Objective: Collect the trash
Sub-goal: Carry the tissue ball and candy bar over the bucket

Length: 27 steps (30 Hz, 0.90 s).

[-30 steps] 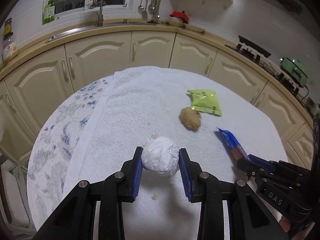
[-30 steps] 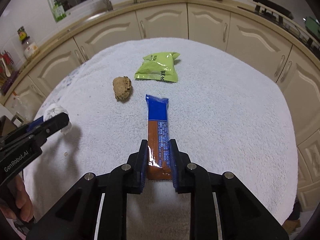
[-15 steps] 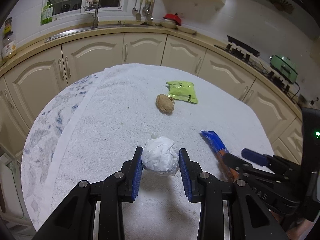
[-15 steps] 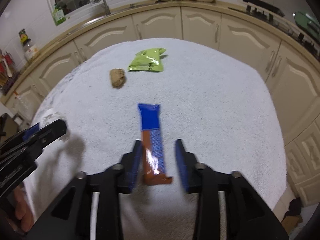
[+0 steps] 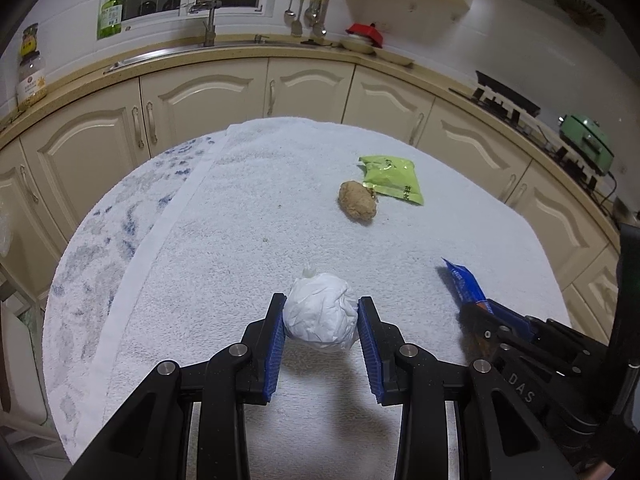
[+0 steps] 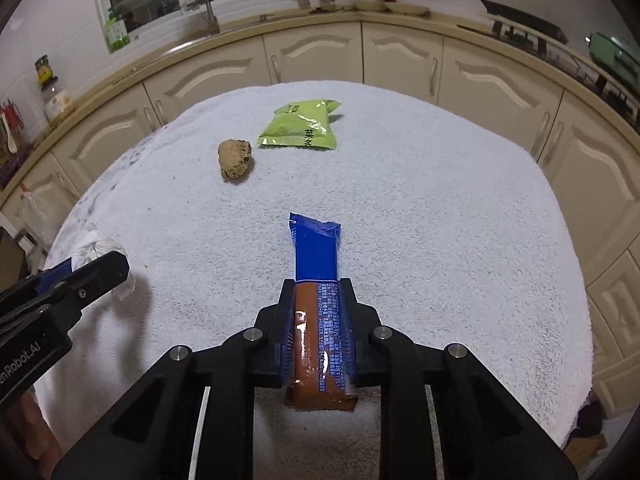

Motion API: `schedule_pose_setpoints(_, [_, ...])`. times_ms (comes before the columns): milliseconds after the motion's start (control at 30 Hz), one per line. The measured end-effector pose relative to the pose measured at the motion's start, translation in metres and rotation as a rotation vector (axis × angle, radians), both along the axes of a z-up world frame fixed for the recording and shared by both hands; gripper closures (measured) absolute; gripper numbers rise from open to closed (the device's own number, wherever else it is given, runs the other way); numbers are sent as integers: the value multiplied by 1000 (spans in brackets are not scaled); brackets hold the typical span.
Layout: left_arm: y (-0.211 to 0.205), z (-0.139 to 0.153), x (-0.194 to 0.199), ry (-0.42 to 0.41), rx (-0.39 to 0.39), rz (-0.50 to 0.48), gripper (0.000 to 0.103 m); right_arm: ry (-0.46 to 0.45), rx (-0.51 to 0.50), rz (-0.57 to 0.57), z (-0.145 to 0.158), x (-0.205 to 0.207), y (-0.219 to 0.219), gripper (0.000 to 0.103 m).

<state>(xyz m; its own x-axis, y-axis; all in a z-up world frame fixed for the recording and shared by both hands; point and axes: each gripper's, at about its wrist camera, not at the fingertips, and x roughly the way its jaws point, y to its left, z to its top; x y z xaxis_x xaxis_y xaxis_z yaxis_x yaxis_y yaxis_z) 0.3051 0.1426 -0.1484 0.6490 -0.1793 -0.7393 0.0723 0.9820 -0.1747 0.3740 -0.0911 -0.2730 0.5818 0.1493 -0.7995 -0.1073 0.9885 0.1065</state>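
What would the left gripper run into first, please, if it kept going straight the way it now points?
Probably the white towel just beyond the crumpled white paper ball that the left gripper holds; no other trash lies in that line.

The left gripper (image 5: 321, 312) clamps a crumpled white paper ball (image 5: 321, 316) above the white towel-covered table (image 5: 224, 240). Farther off, a brown crumpled lump (image 5: 357, 201) touches a flat green snack packet (image 5: 394, 178).

Dim indoor overhead light, soft shadows, sharp focus, fisheye bending, dark vignetted corners
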Motion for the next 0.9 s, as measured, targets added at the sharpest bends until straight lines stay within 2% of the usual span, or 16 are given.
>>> schedule_pose_setpoints(233, [-18, 4, -2, 0, 6, -42, 72, -62, 24, -50, 23, -19, -23, 83])
schedule_pose_setpoints(467, [-55, 18, -14, -32, 9, -106, 72, -105, 2, -118, 41, -40, -56, 83])
schedule_pose_setpoints(667, [-104, 26, -25, -39, 23, -189, 72, -120, 12, -179, 49, -60, -93, 83])
schedule_pose_setpoints(900, [-174, 24, -36, -29, 44, -313, 72, -130, 14, -322, 49, -90, -158, 83])
